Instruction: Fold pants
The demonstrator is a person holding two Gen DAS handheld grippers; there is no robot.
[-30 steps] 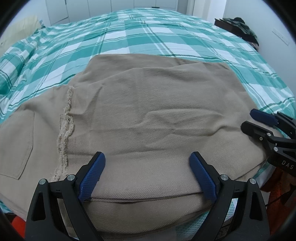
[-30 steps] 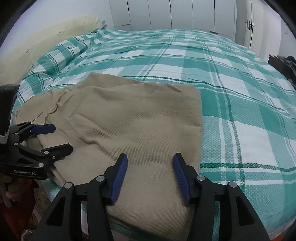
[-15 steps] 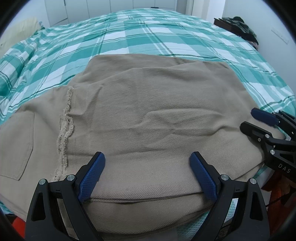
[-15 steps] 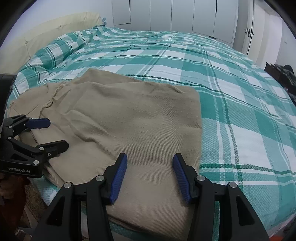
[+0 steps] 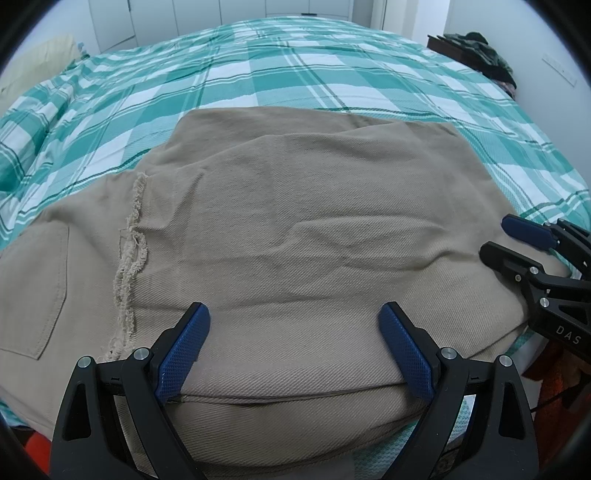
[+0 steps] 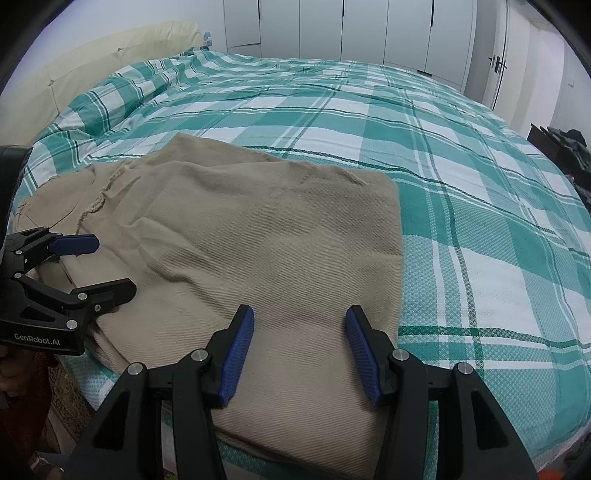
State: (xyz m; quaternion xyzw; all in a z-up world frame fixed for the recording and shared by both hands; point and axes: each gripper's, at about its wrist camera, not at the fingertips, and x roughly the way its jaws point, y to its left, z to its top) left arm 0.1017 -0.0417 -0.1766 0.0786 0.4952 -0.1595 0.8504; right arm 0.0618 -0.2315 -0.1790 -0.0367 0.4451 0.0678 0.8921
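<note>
Khaki pants (image 5: 314, 221) lie folded over on the near edge of a bed, with a frayed hem (image 5: 129, 251) and a back pocket (image 5: 33, 295) showing on the left. My left gripper (image 5: 294, 314) hovers over the near fold with its jaws wide open and nothing between them. To the right, my right gripper (image 5: 496, 238) stands open over the pants' right end. In the right wrist view the pants (image 6: 258, 240) lie below my right gripper (image 6: 300, 314), which grips nothing. The left gripper (image 6: 112, 264) shows at the left.
A green and white plaid cover (image 6: 443, 166) spreads over the bed beyond the pants. A cream headboard (image 6: 110, 74) is at the far left, white wardrobe doors (image 6: 369, 29) stand behind. Dark clothes (image 5: 476, 48) are piled beside the bed at the right.
</note>
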